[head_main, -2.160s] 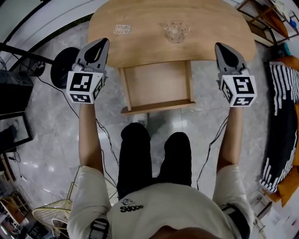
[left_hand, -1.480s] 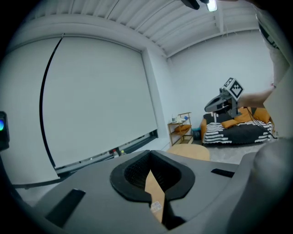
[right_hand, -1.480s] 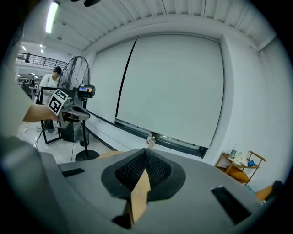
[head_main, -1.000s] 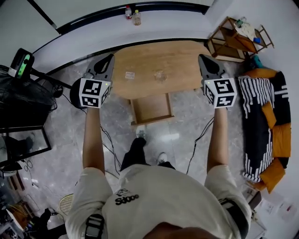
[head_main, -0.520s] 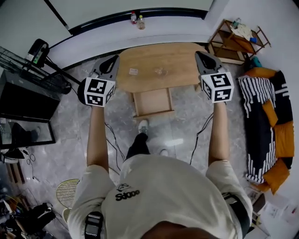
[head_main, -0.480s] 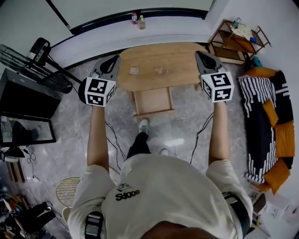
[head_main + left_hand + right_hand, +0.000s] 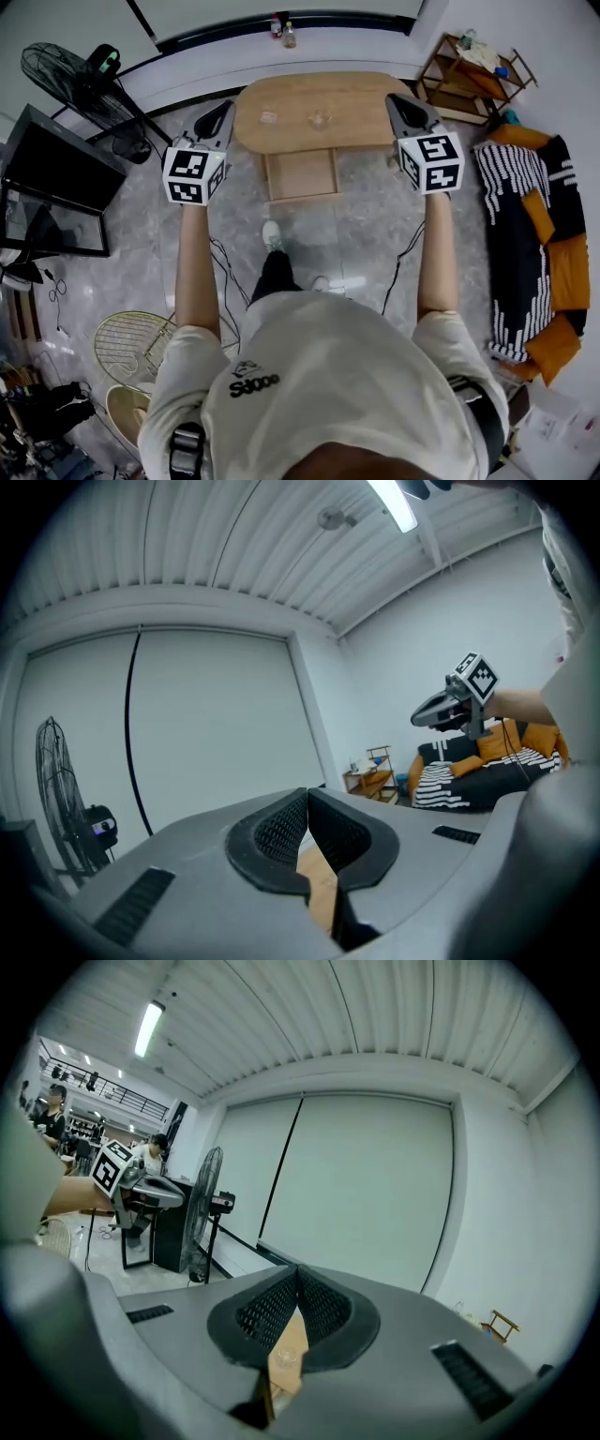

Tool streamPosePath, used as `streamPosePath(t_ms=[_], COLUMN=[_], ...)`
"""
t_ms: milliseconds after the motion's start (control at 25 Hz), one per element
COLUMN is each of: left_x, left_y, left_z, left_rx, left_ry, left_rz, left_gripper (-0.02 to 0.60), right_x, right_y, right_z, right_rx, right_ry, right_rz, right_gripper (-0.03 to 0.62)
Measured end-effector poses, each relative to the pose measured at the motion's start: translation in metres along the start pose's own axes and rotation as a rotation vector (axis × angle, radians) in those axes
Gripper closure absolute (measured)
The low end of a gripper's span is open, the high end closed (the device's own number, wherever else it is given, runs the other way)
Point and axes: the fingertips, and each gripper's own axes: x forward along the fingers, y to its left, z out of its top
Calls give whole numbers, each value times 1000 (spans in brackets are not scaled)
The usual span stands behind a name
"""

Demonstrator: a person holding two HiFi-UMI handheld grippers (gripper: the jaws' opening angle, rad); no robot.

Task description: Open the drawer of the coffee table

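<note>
The oval wooden coffee table (image 7: 352, 101) stands far ahead on the grey floor. Its drawer (image 7: 300, 174) is pulled out toward me and looks empty. A small glass (image 7: 321, 119) and a small flat item (image 7: 269, 118) rest on the tabletop. My left gripper (image 7: 216, 120) is held up at the table's left end, my right gripper (image 7: 401, 105) at its right end. Both are in the air, apart from the table, shut with nothing between the jaws (image 7: 306, 794) (image 7: 297, 1270). A strip of tabletop shows under the shut pads in both gripper views.
A standing fan (image 7: 80, 77) and a black screen (image 7: 56, 178) are at the left. A sofa with a striped blanket (image 7: 525, 234) and a wooden shelf (image 7: 469, 58) are at the right. Two bottles (image 7: 281, 28) stand by the far wall. A wire basket (image 7: 131, 342) and cables lie on the floor.
I have stepped back from the table, so it and its open drawer look smaller and farther away. Both grippers rose with me and stayed shut.
</note>
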Motion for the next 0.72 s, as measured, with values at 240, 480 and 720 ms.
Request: streamPosePath(t_ms=[240,480,720], left_x=[-40,-65,-99], left_y=[-3,5,38], left_z=[16,23,22], left_rx=[-2,50,70], left_ry=[-6,-7,-17], left_rz=[37,60,68], left_gripper=[561,561,561], right_x=[-31,-34,-28], right_y=[14,26,65], right_z=[18,30,58], right_rx=[-23,-39,-51], right_ry=[-25,-25,-63], right_rz=[3,-16,-30], right_gripper=[588,588,588])
